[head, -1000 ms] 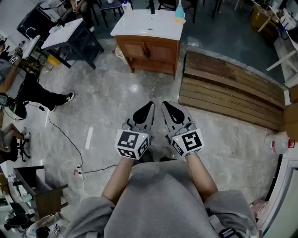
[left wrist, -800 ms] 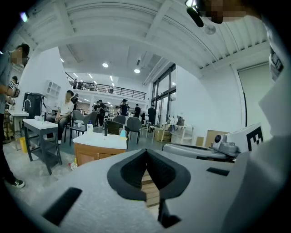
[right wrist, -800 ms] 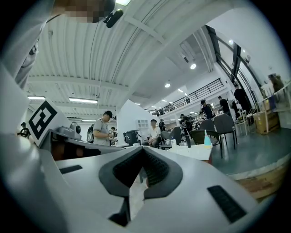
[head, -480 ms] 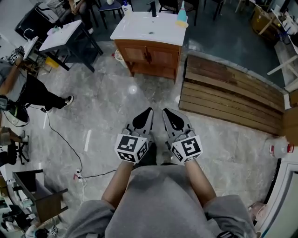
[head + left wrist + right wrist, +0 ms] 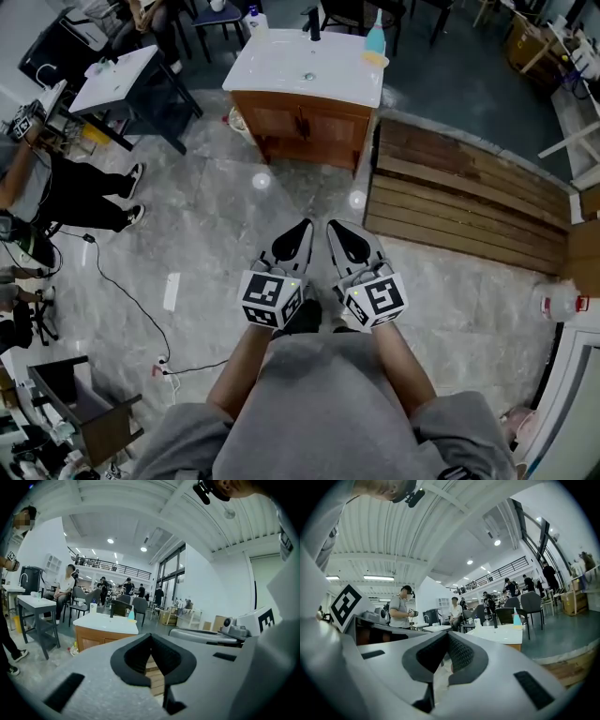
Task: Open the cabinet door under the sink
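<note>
Nothing is done yet. The brown wooden cabinet (image 5: pixel 305 127) under the white sink (image 5: pixel 307 66) stands well apart, doors shut. Left claw (image 5: pixel 304 225) and right claw (image 5: pixel 331 226) are both closed, empty — approach, grasp and pull all remain.

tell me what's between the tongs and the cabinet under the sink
Only bare floor, in the head view: nothing stands between the left tongs, the right tongs and the cabinet. The planks lie off to the side.
</note>
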`<action>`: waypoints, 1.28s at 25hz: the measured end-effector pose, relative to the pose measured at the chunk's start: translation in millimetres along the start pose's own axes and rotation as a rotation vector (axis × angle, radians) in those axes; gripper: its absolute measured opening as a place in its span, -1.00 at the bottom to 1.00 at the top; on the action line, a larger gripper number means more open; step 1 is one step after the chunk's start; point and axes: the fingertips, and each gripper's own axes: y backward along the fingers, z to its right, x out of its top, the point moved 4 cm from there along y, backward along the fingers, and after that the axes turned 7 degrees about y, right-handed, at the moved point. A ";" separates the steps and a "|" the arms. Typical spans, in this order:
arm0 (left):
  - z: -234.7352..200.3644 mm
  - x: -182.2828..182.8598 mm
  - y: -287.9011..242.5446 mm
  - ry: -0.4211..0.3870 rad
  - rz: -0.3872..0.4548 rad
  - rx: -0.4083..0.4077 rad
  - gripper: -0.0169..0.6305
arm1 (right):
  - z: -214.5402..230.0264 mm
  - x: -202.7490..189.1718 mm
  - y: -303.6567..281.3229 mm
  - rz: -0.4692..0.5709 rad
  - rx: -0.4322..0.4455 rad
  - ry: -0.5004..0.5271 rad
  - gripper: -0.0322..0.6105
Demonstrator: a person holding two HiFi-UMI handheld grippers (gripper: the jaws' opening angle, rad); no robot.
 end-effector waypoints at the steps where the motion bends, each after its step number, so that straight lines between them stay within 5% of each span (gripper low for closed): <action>1: -6.5 1.9 -2.5 0.000 -0.003 -0.004 -0.92 | 0.0 -0.2 -7.0 -0.005 -0.005 0.001 -0.87; 21: -110.5 7.5 -40.2 0.030 -0.061 -0.057 -0.92 | 4.0 -19.7 -98.3 -0.102 -0.077 0.036 -0.87; 32: -147.0 4.5 -92.9 0.044 -0.086 -0.039 -0.92 | 48.9 -44.6 -152.4 -0.144 -0.017 0.025 -0.87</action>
